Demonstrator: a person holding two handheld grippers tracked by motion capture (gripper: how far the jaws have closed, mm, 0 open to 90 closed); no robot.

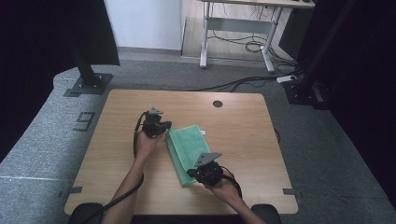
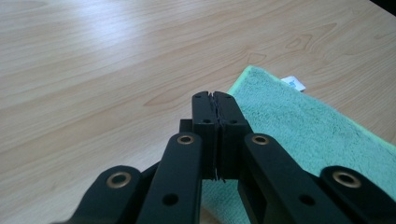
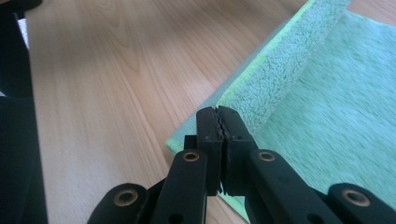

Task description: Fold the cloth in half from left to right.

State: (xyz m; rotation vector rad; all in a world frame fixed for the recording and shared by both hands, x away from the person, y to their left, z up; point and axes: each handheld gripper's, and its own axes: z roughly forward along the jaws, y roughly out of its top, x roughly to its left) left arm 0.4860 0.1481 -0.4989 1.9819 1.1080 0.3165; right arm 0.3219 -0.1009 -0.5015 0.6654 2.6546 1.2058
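A green towel (image 1: 187,147) lies folded in a long strip on the wooden table (image 1: 243,140). My left gripper (image 1: 164,128) is at the towel's far left corner, jaws pressed together. In the left gripper view the towel (image 2: 308,130) runs under and to the right of the left gripper (image 2: 213,96), and I see no cloth between the tips. My right gripper (image 1: 190,173) is at the towel's near end, also shut. In the right gripper view the right gripper (image 3: 218,110) hangs over the towel's near edge (image 3: 280,74), a thicker, lighter green band, again without cloth showing between the tips.
A small white label (image 2: 293,83) sticks out at the towel's far corner. A round cable hole (image 1: 217,103) sits near the table's far edge. Black frame posts (image 1: 86,70) stand on the grey floor beyond the table, with another desk (image 1: 243,28) and cables behind.
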